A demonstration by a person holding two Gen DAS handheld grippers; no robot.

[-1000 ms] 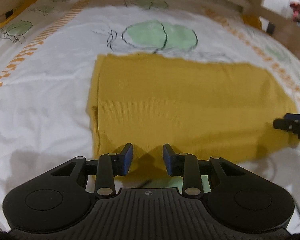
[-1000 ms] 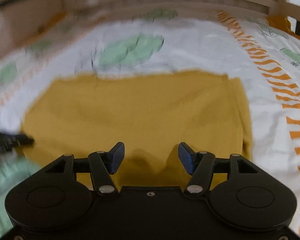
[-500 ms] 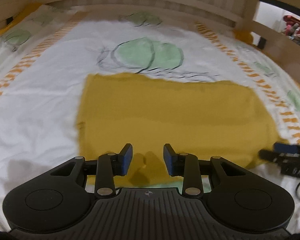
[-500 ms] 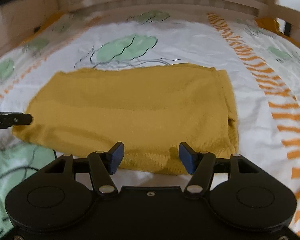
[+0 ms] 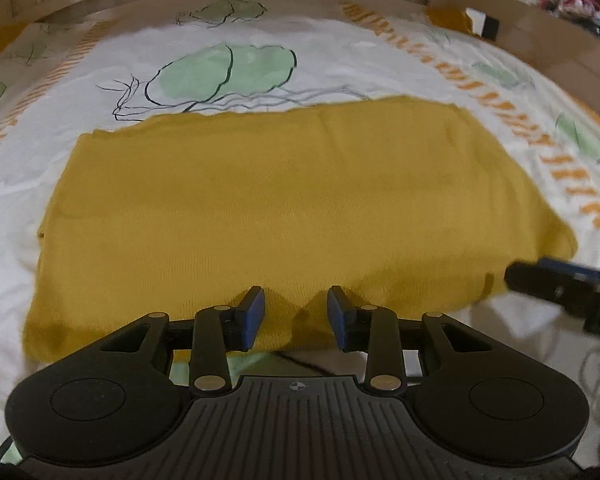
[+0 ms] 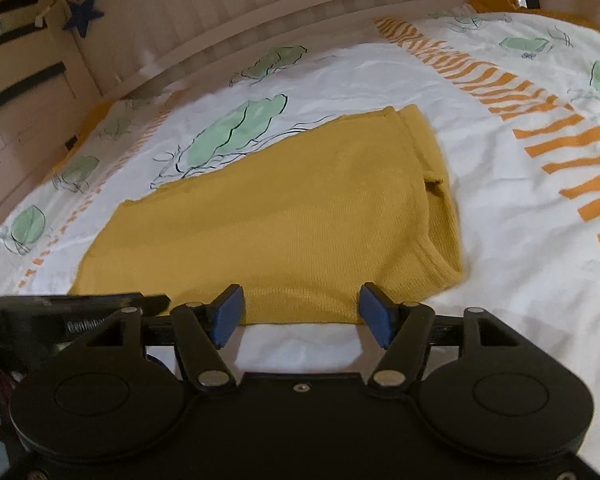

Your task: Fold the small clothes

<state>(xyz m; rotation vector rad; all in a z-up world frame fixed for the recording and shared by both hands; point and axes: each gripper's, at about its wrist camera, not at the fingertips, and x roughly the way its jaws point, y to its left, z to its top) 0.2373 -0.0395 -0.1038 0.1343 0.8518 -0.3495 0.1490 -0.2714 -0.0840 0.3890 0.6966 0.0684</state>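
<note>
Presently: one mustard-yellow knit garment (image 5: 292, 216), folded to a flat rectangle, lying on the bed (image 5: 340, 60) over a white sheet printed with green leaves and orange dashes, set back from the slatted wooden rail (image 6: 300, 4) at the far edge. Left gripper (image 5: 296, 312): jaws spread, empty, poised over the garment's near edge. Right gripper (image 6: 300, 312): jaws spread, empty, at the garment's near edge by its ribbed corner. Each gripper shows at the side of the other's view, beside the cloth.
</note>
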